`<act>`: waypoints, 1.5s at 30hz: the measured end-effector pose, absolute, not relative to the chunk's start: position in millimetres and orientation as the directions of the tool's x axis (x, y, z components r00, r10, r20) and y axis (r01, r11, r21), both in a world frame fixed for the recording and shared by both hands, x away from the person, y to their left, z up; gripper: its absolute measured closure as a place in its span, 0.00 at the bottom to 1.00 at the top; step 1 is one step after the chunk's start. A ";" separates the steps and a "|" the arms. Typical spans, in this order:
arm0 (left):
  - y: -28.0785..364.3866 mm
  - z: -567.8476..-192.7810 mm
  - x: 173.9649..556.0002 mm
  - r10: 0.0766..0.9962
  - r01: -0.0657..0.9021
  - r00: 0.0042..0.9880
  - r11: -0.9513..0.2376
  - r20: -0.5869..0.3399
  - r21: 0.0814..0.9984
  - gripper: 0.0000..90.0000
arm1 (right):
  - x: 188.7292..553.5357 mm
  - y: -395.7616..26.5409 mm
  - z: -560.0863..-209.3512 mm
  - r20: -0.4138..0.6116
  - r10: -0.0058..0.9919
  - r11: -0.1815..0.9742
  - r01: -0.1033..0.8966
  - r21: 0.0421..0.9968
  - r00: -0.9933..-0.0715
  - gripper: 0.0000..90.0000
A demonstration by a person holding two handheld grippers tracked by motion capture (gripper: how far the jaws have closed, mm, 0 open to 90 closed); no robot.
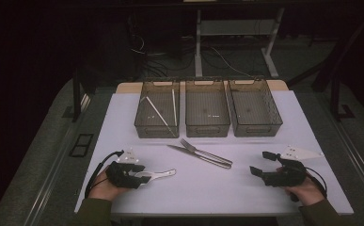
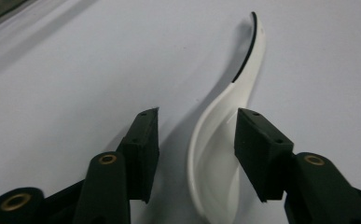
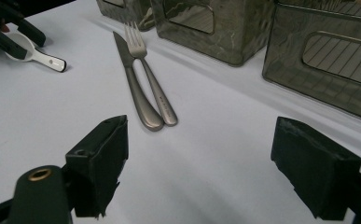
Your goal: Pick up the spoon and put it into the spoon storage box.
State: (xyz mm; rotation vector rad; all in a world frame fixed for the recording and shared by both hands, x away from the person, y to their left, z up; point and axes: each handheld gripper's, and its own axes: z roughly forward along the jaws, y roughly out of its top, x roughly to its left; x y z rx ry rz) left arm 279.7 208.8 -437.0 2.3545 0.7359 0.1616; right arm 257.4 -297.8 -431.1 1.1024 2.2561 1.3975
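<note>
A white spoon (image 1: 160, 174) with a dark-tipped handle lies on the white table at the front left. My left gripper (image 1: 139, 175) is low over it, jaws open on either side of the bowl. In the left gripper view the spoon (image 2: 215, 154) sits between the pads; the right-hand pad (image 2: 260, 149) is at the bowl's rim and the left-hand pad (image 2: 143, 149) stands clear of it. My right gripper (image 1: 258, 162) rests at the front right, open wide, nothing between its jaws (image 3: 199, 140). The right gripper view has the spoon (image 3: 38, 57) and the left gripper (image 3: 10, 32) far off.
A steel fork (image 1: 203, 151) and knife (image 1: 191, 154) lie side by side mid-table, also in the right gripper view, fork (image 3: 150, 74) and knife (image 3: 130, 74). Three dark mesh bins (image 1: 156, 131) (image 1: 207, 130) (image 1: 257, 129) line the back; the left one holds pale chopsticks (image 1: 158, 113).
</note>
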 end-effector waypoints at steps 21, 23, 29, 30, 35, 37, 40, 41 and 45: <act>203.0 -433.9 269.6 0.513 0.412 0.858 -0.694 0.004 0.591 0.66 | 257.5 -298.3 -430.9 0.157 0.723 0.246 0.463 0.851 -0.673 0.21; 202.4 -433.5 269.1 0.509 0.407 0.860 -0.700 0.011 0.588 0.66 | 257.6 -298.3 -430.9 0.157 0.723 0.246 0.463 0.851 -0.673 0.21; 205.4 -427.7 267.7 0.505 0.391 0.863 -0.693 0.020 0.606 0.84 | 257.6 -298.3 -431.0 0.157 0.723 0.246 0.463 0.851 -0.673 0.21; 205.0 -428.2 267.1 0.502 0.385 0.865 -0.694 0.025 0.609 0.86 | 257.6 -298.4 -430.9 0.157 0.723 0.246 0.463 0.851 -0.673 0.21; 203.0 -426.5 265.9 0.491 0.371 0.870 -0.704 0.038 0.606 0.88 | 257.5 -298.4 -430.8 0.156 0.722 0.247 0.463 0.851 -0.674 0.21; 202.3 -425.4 265.9 0.486 0.364 0.873 -0.712 0.047 0.600 0.89 | 257.4 -298.4 -430.7 0.158 0.723 0.245 0.464 0.851 -0.673 0.21; 202.1 -425.1 265.6 0.486 0.364 0.873 -0.712 0.047 0.601 0.89 | 257.6 -298.5 -430.7 0.157 0.722 0.246 0.463 0.852 -0.673 0.21; 202.6 -424.9 266.1 0.485 0.365 0.873 -0.713 0.045 0.599 0.89 | 257.6 -298.4 -430.7 0.159 0.723 0.244 0.464 0.852 -0.672 0.21; 203.0 -424.7 266.3 0.498 0.378 0.866 -0.697 0.033 0.609 0.89 | 257.5 -298.2 -430.6 0.159 0.722 0.244 0.463 0.852 -0.673 0.21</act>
